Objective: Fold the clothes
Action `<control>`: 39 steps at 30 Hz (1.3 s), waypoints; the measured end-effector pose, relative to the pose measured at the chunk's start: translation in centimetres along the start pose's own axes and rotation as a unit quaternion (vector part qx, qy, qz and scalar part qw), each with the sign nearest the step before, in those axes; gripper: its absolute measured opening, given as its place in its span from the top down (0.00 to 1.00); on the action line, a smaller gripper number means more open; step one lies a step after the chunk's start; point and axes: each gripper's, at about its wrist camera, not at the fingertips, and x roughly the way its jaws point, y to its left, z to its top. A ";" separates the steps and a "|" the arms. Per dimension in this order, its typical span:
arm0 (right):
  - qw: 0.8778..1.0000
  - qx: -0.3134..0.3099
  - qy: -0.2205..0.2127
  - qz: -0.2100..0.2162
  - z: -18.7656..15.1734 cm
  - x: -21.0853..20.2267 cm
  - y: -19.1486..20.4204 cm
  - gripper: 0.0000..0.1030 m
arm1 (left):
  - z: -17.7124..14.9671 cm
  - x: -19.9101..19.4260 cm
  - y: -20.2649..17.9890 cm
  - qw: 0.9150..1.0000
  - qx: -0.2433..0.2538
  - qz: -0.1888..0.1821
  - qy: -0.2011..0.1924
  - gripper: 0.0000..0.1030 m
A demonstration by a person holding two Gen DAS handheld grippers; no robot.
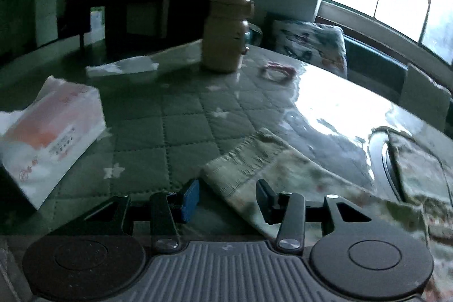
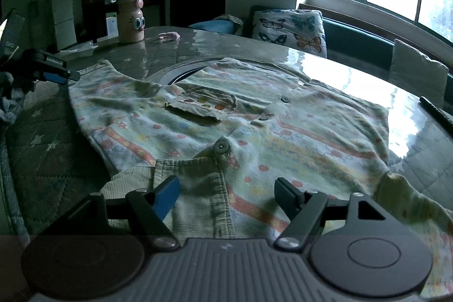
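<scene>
Patterned shirt (image 2: pixel 226 115) spread flat on quilted surface (image 2: pixel 51 160), partly over dark round inset. Left gripper (image 1: pixel 226 196) at sleeve edge (image 1: pixel 249 157), fingers apart, nothing pinched. Right gripper (image 2: pixel 226 196) over corduroy hem, fingers wide, gripping nothing. Nearby: tissue pack (image 1: pixel 53 132), cartoon bottle (image 2: pixel 131 19), pink band (image 1: pixel 277 71), butterfly cushion (image 2: pixel 288 27).

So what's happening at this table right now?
A person with tongs in each hand is about to fold a small pale printed button-up shirt lying flat on the quilted grey-green table cover. The left tongs are open at a sleeve's ribbed cuff, not gripping. The right tongs hover open over the near hem. Nothing is folded yet.
</scene>
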 end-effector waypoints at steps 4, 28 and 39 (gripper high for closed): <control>1.000 0.001 -0.001 0.000 0.0 -0.1 0.1 0.26 | 0.1 0.0 0.1 1.000 0.000 0.001 -0.002 0.56; 0.997 0.070 -0.032 -0.011 1.1 -2.5 -1.7 0.32 | 0.0 -9.3 -8.8 0.968 0.057 -0.235 -0.068 1.00; 0.996 0.084 -0.036 -0.022 0.6 -3.1 -2.3 0.32 | -2.3 -7.6 -9.5 0.985 0.074 -0.150 -0.051 0.97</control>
